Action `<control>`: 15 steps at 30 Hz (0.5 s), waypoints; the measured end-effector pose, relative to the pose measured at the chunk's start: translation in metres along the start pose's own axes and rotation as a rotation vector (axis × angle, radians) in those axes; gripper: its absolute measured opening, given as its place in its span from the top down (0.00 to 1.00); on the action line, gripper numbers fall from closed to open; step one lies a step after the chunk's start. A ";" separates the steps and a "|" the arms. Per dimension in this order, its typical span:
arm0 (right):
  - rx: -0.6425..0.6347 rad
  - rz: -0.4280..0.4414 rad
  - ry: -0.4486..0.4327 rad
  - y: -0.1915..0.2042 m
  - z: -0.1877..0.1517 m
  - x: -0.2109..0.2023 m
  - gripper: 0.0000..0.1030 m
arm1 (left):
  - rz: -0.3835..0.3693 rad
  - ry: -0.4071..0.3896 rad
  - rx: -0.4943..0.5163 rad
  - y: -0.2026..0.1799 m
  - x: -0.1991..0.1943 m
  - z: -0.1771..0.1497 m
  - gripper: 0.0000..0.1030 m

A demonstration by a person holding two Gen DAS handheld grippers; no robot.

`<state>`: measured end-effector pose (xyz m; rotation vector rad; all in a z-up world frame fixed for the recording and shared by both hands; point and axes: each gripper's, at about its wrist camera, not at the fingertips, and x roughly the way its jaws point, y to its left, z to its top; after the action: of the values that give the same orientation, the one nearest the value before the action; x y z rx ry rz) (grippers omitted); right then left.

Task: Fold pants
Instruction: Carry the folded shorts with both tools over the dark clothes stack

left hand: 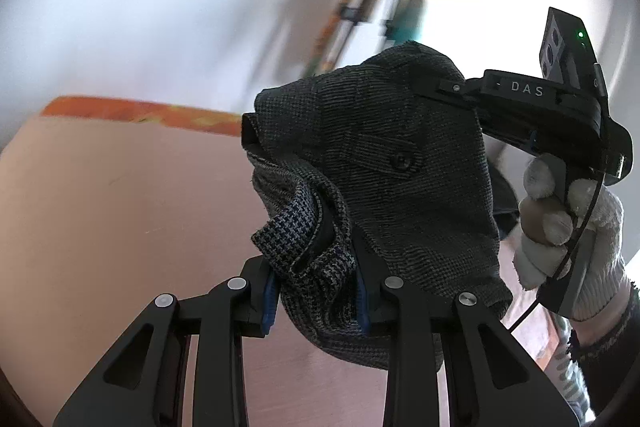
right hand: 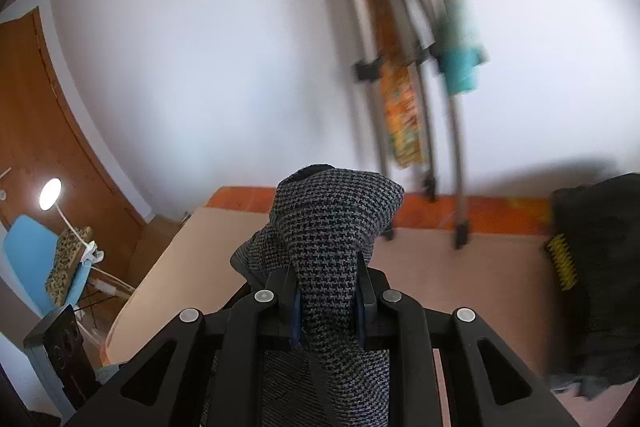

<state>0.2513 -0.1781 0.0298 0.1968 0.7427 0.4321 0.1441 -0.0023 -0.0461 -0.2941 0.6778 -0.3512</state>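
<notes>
- left gripper (left hand: 316, 297) clamps a bunched fold of the grey checked pants (left hand: 384, 163), lifted above the pinkish table (left hand: 100, 227).
- right gripper (right hand: 330, 301) pinches another fold of the pants.

Between the black jaws with blue pads of the left gripper (left hand: 318, 297) sit the pants (left hand: 372, 187), dark grey with a fine check and one dark button. Beyond them a white knitted glove (left hand: 576, 239) covers a hand. Between the black jaws of the right gripper (right hand: 329, 301) the pants show a grey-and-black houndstooth weave. Below the jaws is a pale pink table (right hand: 460, 267); far beyond stand an orange strip and silver tripod legs (right hand: 424, 67).
</notes>
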 end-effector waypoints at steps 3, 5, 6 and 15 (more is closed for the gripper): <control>0.003 -0.027 -0.024 -0.024 0.006 -0.025 0.82 | -0.034 -0.008 0.016 -0.027 0.010 0.002 0.72; 0.005 -0.047 -0.034 -0.038 0.009 -0.040 0.82 | -0.051 -0.010 0.042 -0.047 0.019 0.005 0.72; 0.002 -0.061 -0.038 -0.045 0.011 -0.047 0.82 | -0.062 -0.009 0.051 -0.057 0.024 0.007 0.72; -0.033 -0.166 -0.087 -0.111 0.041 -0.101 0.82 | -0.158 -0.032 0.112 -0.143 0.073 0.030 0.72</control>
<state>0.2484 -0.3236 0.0853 0.1204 0.6606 0.2759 0.1849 -0.1569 -0.0111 -0.2465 0.6022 -0.5328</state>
